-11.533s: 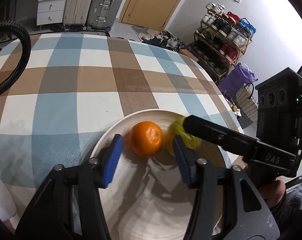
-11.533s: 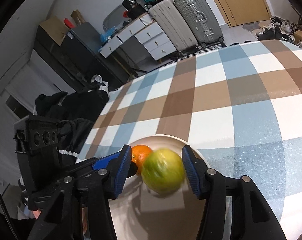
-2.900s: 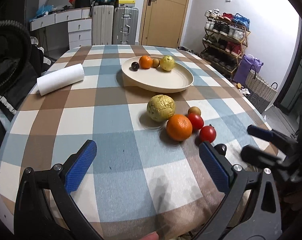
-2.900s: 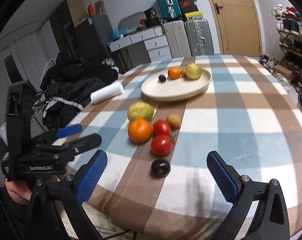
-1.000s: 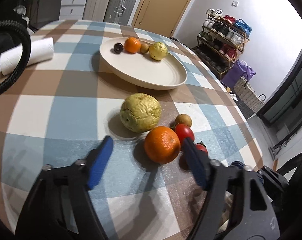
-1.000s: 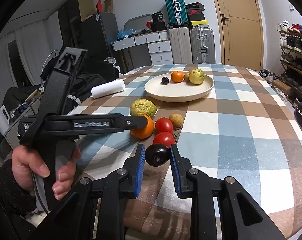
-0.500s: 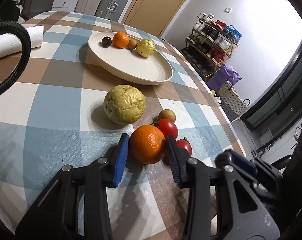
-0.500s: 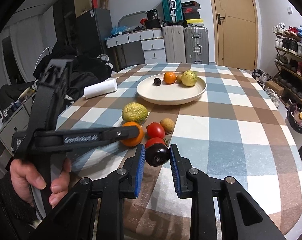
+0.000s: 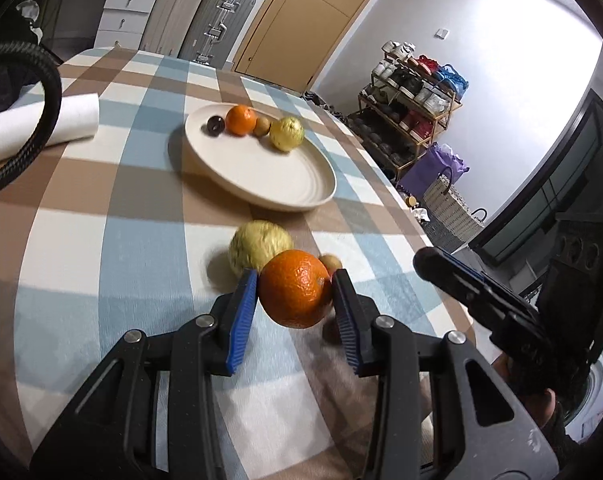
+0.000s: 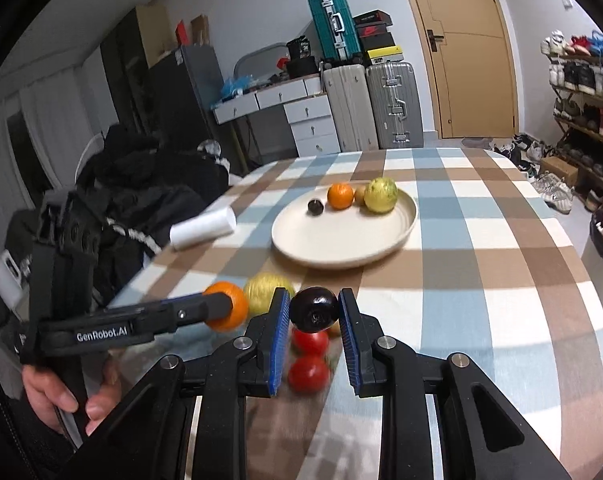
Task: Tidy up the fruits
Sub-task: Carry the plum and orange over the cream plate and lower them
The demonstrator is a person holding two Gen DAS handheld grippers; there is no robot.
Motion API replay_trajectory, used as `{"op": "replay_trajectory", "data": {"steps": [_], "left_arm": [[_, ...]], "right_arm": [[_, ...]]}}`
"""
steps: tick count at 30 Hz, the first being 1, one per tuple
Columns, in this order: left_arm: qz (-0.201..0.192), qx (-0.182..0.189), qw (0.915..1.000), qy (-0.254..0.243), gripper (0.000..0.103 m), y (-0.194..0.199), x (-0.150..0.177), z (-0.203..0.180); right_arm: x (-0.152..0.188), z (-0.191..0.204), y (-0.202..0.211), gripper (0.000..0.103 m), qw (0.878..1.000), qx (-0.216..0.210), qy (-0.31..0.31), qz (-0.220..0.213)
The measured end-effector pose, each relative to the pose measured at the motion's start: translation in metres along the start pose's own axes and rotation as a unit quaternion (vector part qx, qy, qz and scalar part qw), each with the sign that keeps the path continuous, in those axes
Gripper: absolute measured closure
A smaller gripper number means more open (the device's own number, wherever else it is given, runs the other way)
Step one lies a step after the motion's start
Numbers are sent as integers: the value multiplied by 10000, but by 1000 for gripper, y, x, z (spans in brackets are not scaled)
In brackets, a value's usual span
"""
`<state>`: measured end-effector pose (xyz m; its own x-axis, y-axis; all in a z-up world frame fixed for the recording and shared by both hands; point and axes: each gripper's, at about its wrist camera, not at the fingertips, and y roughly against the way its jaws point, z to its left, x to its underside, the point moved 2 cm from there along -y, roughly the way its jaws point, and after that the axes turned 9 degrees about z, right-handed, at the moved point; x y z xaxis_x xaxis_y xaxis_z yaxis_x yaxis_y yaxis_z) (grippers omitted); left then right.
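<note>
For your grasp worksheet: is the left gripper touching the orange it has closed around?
Touching. In the left wrist view both blue pads of the left gripper press the orange.

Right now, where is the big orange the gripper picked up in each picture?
Left wrist view: the big orange sits low in the middle, clamped in the left gripper.
Right wrist view: it is low on the left, half hidden behind the left gripper's black finger, beside the dark plum held by the right gripper.
Shared landmark: the cream plate, beyond the orange.
</note>
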<state>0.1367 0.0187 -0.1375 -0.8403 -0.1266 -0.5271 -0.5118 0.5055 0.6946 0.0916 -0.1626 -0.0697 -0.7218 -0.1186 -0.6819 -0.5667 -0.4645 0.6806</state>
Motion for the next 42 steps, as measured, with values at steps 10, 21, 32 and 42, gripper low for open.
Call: {"op": "replay_trajectory", "data": {"steps": [10, 21, 32, 42], "left_arm": [[-27, -294, 9996, 0, 68, -16, -70, 22], [-1, -501, 9986, -164, 68, -58, -151, 28], [211, -542, 9977, -346, 68, -100, -184, 29], [448, -565, 9967, -371, 68, -131, -193, 37]], "right_arm": [[-51, -29, -38, 78, 9994, -301, -162, 67], [-110, -53, -95, 78, 9980, -587, -147, 175], [-149, -66, -140, 78, 9973, -636, -53, 363], [-154, -71, -173, 78, 9961, -606, 34, 642]]}}
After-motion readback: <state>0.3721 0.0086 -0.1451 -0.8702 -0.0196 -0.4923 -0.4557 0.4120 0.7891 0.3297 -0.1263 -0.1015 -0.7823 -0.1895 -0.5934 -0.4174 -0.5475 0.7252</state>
